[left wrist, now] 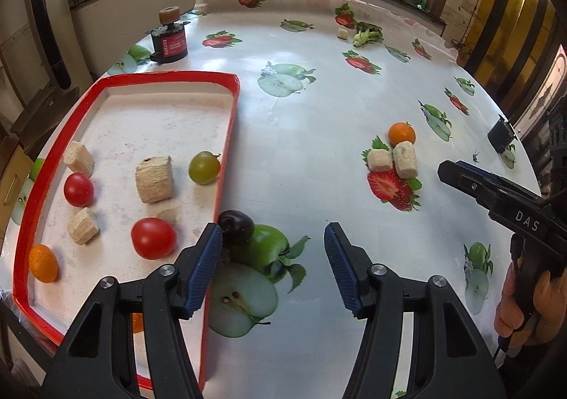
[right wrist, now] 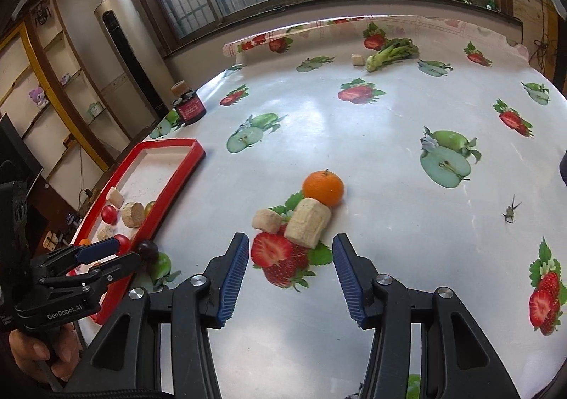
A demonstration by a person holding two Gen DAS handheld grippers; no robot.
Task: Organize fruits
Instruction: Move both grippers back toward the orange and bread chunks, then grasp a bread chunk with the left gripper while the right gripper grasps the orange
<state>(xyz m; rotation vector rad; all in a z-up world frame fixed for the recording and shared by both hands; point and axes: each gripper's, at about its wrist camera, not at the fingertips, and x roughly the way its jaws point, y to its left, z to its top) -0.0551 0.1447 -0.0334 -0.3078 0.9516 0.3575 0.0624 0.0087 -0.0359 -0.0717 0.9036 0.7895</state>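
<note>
Fruit lies in two places: a dark plum [left wrist: 235,227] sits on the table [left wrist: 319,108] just outside the red tray [left wrist: 228,136], which holds tomatoes, a green grape [left wrist: 203,167], a small orange and pale chunks. Left tongs [left wrist: 273,257] gape wide near the plum. Right tongs [right wrist: 290,275] spread wide before an orange [right wrist: 323,187] and two banana pieces [right wrist: 307,221].

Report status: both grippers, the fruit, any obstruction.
Left gripper open, empty, beside dark round plum outside red-rimmed tray. Right gripper open, facing small orange and two pale banana chunks. Nothing in the way.
</note>
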